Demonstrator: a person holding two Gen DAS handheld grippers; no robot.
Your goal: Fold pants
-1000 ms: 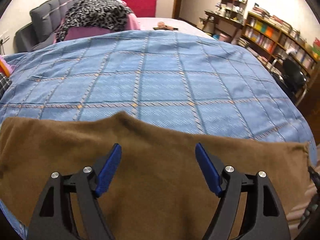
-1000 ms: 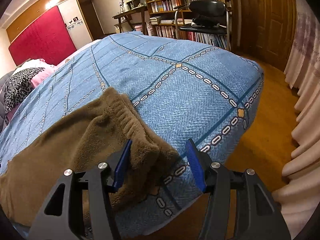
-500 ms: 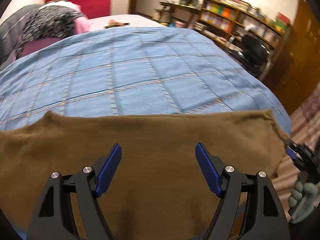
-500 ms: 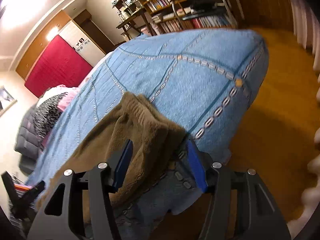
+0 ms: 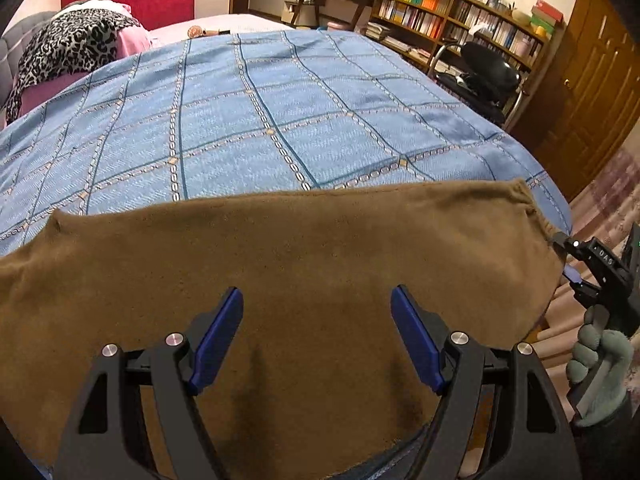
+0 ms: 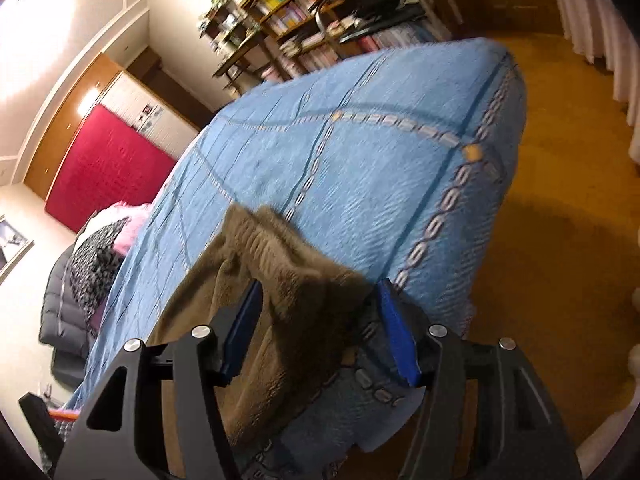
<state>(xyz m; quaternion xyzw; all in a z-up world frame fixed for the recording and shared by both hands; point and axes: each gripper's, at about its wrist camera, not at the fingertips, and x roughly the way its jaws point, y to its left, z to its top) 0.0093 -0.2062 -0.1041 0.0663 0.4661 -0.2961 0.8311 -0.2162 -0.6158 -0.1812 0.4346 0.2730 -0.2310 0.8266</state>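
Note:
Brown fleece pants (image 5: pixel 280 264) lie spread along the near edge of a bed with a blue patterned bedspread (image 5: pixel 260 120). My left gripper (image 5: pixel 316 336) is open and hovers over the middle of the pants. My right gripper (image 6: pixel 320 328) is open, its blue pads either side of the ribbed waistband end (image 6: pixel 280 256) at the bed's corner; the view is tilted. The right gripper also shows in the left wrist view (image 5: pixel 584 272), at the pants' right end, held by a gloved hand.
Leopard-print and pink bedding (image 5: pixel 76 48) is piled at the bed's far left. A bookshelf (image 5: pixel 460 24) and a black chair (image 5: pixel 488 72) stand to the right. Wooden floor (image 6: pixel 560 240) lies beyond the bed's corner, with curtains (image 6: pixel 600 20) at the right.
My left gripper has swung right along the pants. My right gripper has tilted and closed in on the waistband end at the bed's corner. Both jaws stay open.

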